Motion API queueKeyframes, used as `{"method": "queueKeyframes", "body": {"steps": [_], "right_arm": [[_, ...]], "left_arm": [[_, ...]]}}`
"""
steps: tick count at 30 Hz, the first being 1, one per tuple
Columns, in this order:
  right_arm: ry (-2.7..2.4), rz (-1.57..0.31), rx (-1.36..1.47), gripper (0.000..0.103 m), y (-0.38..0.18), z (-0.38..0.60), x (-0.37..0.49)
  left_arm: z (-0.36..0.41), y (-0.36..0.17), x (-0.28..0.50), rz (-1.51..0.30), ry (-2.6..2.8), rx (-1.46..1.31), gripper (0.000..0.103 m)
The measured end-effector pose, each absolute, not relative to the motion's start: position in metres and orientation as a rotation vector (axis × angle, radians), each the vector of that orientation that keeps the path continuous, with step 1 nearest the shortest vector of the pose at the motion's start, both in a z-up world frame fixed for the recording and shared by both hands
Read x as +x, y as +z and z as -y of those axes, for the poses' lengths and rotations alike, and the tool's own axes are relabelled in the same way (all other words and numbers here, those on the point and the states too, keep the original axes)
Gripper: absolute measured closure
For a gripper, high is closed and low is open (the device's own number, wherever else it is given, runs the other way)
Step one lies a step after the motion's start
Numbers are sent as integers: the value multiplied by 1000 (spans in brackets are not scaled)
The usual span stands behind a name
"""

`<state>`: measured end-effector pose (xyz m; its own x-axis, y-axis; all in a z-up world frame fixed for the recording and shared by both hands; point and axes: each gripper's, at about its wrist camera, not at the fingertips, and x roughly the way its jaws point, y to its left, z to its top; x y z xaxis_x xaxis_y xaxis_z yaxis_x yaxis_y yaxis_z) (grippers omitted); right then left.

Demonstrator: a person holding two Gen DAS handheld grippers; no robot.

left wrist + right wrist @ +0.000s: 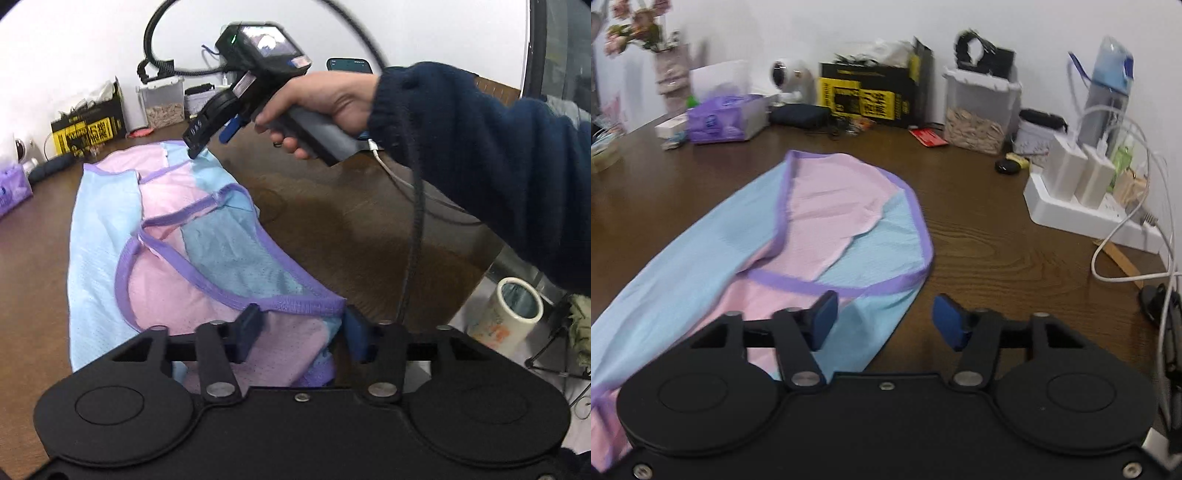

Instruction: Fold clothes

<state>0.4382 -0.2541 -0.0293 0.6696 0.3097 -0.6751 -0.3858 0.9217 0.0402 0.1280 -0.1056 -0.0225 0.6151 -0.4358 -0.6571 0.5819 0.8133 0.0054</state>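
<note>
across the brown wooden table (979, 229) lies your garment (110, 240), a pastel top in pale blue and pink with purple trim, spread flat and partly folded over itself. your right hand (325, 99), in a dark knitted sleeve (480, 155), holds the right gripper (882, 319) tipped down at the far edge, its jaws apart over the cloth's corner. your left gripper (299, 328) straddles the near purple hem, pads not visibly pressing it.
</note>
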Motion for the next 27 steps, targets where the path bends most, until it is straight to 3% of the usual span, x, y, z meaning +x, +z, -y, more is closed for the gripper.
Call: {"method": "queueKeyframes", "body": {"steps": [1,2,3,4,15,20,22,24,27], "right_arm": [[390,-744,-91,64,-32,255,442],[384,-744,-86,73,-32,256,443],[383,-746,-87,92,-33,256,444],[379,-757,-88,100,-31,254,445],[405,-626,-89,100,34,206,449],[464,-665,-282,97,20,126,469],[467,-664,-346,80,15,110,467],[451,-634,-336,76,22,113,461],[442,-579,-295,66,41,139,450]], "left_arm": [[105,-22,131,-694,-587,221,81],[103,-21,133,-699,-582,203,87],[100,-20,136,-707,-580,178,92],[96,-19,139,-717,-578,147,94],[8,6,130,-640,-426,-287,99],[-19,-7,120,-664,-374,-459,98],[-24,-8,121,-680,-376,-476,92],[-27,-2,118,-637,-370,-467,67],[-30,8,114,-578,-377,-439,42]]}}
